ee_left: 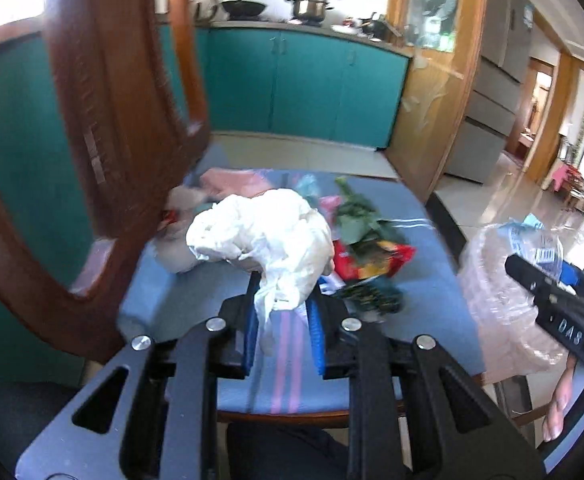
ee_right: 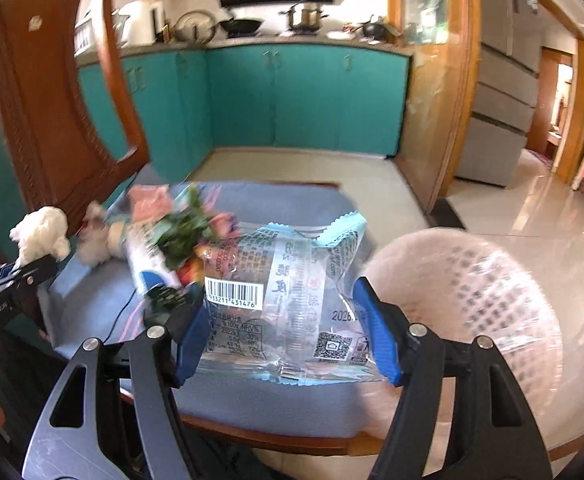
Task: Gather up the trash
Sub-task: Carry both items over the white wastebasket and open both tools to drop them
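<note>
Chair seat [ee_left: 195,292] with blue cushion, bearing green leaves [ee_left: 358,220] and mixed wrappers; pink perforated plastic basket [ee_right: 488,304] just beside it. Right gripper [ee_right: 287,328] pinching a clear printed plastic wrapper [ee_right: 292,292]. Left gripper [ee_left: 281,320] clamped on crumpled white tissue [ee_left: 267,236].

Both views are bright with daylight. In the left wrist view, light pours in from the top left corner, washed out to white. The glossy floor [ee_right: 532,216] on the right shines with glare from a sunlit room beyond. Fisheye lenses bend straight lines, so the teal cabinets [ee_right: 292,96] bow and black corners ring each picture. Motion blur smears the wooden chair back [ee_left: 103,128], the leaves [ee_right: 183,232] and the pink basket [ee_right: 472,300]. The barcode on the clear wrapper [ee_right: 292,296] stays sharp. Shadows are soft.
</note>
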The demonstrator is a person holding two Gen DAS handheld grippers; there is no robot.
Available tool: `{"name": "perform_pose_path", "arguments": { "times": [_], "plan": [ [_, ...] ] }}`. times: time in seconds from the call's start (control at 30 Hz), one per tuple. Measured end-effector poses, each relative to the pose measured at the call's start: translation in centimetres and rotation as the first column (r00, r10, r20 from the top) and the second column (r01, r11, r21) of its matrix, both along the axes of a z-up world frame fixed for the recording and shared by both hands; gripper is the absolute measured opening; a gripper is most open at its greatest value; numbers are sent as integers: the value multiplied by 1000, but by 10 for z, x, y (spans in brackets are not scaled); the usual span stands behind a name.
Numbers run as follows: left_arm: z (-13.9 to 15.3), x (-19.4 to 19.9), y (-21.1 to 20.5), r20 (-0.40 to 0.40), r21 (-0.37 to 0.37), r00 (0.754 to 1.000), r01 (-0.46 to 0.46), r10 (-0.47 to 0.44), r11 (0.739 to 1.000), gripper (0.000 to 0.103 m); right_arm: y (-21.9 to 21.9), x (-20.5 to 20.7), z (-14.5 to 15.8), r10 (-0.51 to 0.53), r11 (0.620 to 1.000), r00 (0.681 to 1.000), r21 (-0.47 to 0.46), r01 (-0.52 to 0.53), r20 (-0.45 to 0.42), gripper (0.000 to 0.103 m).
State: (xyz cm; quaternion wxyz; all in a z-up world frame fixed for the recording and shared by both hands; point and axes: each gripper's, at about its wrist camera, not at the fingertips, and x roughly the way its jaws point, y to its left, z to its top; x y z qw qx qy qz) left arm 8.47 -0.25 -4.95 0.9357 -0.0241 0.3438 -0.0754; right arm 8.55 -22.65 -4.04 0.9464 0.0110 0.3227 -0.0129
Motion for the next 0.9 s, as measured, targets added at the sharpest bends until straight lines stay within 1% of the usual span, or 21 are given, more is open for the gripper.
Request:
{"name": "perform_pose_path", "arguments": {
  "times": [0.13,0.23,0.33,0.37,0.53,0.63,0.7,0.9],
  "plan": [
    [5,3,-36,-7,-17,996,93,-93,996,23,-38,-13,14,-95,995,995,-16,96,42,68],
    [11,1,-70,9,-12,984,179,-179,984,23,-72,-26,19,-186,982,981,-28,188,62,68],
    [12,2,-114,13,-3,960,281,-281,960,23,-106,-40,14,-268,962,962,-30,270,55,68],
    [11,3,-124,13,0,954,301,-301,954,23,-115,-44,11,-291,956,956,-31,292,48,68],
    [1,7,-193,-23,0,901,433,-432,902,23,-154,-62,-4,-381,924,925,-25,381,8,68],
    [-7,8,-229,-45,11,873,487,-486,873,23,-174,-72,-8,-420,907,908,-18,420,-5,68],
    [-11,9,-247,-54,22,860,510,-508,860,23,-187,-76,-11,-441,898,897,-7,441,-13,68],
    [-25,9,-285,-74,53,834,551,-547,833,24,-203,-83,-17,-460,888,888,4,460,-28,68]
  ]
}}
